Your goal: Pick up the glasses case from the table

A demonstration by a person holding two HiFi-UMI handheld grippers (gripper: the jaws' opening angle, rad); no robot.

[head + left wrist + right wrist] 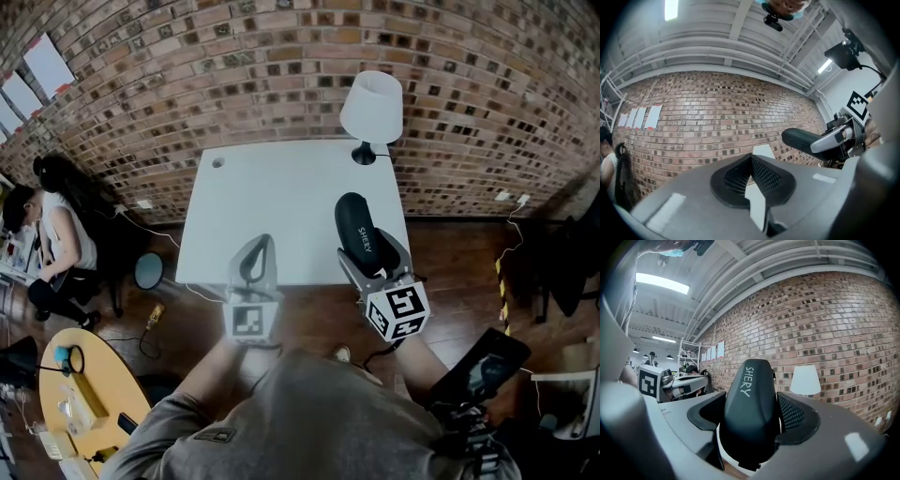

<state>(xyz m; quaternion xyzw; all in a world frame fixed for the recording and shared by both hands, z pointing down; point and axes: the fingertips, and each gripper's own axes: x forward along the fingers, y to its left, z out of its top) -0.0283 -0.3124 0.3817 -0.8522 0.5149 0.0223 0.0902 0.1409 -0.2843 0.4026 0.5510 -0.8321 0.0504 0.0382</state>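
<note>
An open-plan loft office. A red brick wall (281,56) lines the far side above a dark wooden floor (459,272). A white rectangular table (272,206) carries a white-shaded lamp (372,108). A seated person (56,234) is at the left, with a round yellow table (84,394) nearer. Fluorescent strip lights (662,283) hang from a bare beamed ceiling (778,258).

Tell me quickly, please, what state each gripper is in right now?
Left gripper: shut, jaws together with nothing between them.
Right gripper: shut on the glasses case.
</note>
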